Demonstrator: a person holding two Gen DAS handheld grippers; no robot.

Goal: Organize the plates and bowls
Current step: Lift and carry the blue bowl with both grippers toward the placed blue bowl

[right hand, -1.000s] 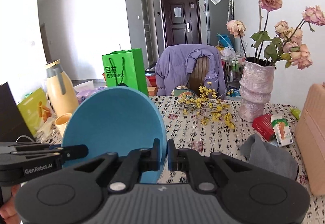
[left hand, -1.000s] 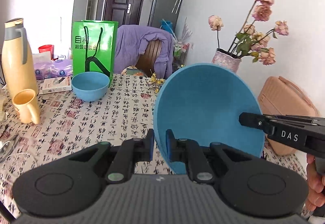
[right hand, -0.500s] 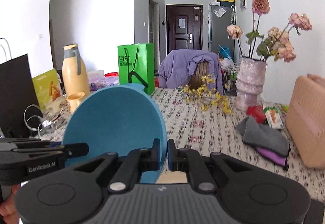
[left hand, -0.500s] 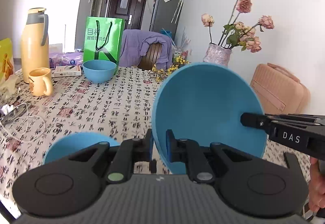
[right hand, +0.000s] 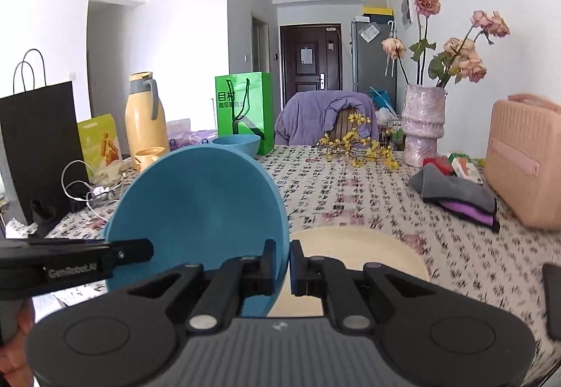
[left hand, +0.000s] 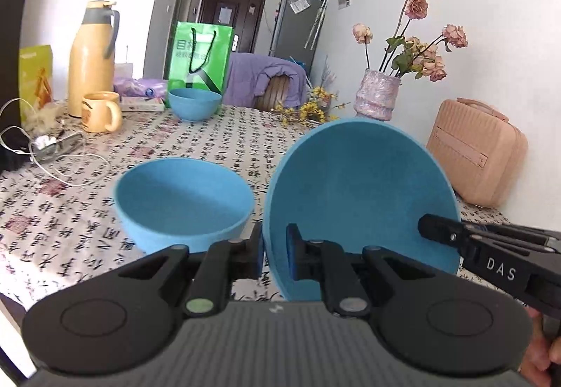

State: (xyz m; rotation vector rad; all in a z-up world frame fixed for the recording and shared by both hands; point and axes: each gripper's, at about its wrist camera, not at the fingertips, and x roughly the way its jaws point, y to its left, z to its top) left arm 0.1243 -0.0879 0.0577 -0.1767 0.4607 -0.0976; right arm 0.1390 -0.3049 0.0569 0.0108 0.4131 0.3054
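Blue bowl, held: a blue bowl [left hand: 361, 197] stands tipped on edge above the table, its hollow facing the left wrist camera and its rounded back facing the right.
Left gripper: the left gripper [left hand: 275, 255] pinches the bowl's near rim, 1 finger inside the hollow and 1 outside, jaws nearly closed on the thin wall.
Right gripper: the right gripper [right hand: 282, 262] grips the opposite rim the same way, jaws narrowed onto the edge; its black tip shows against the bowl in the left view.
Nearby dishes: a second blue bowl [left hand: 184, 202] sits upright on the cloth just left of the held one; a cream plate [right hand: 361, 252] lies flat behind the right gripper's fingers; a third blue bowl [left hand: 195, 103] rests far back beside a green shopping bag [left hand: 200, 60].
Surface: a tablecloth [left hand: 210, 148] printed with black and red characters.
Room: a yellow thermos [left hand: 92, 57] and mug [left hand: 100, 111] at left, a vase of dried roses [left hand: 377, 99], a pink case [left hand: 477, 155], folded grey and purple cloths [right hand: 455, 197], a chair draped in purple, a dark door beyond.
Change: 1 second earlier only the far bowl showed on the table; both cameras have since drawn back, bringing the near bowl and plate into view, with both grips unchanged.
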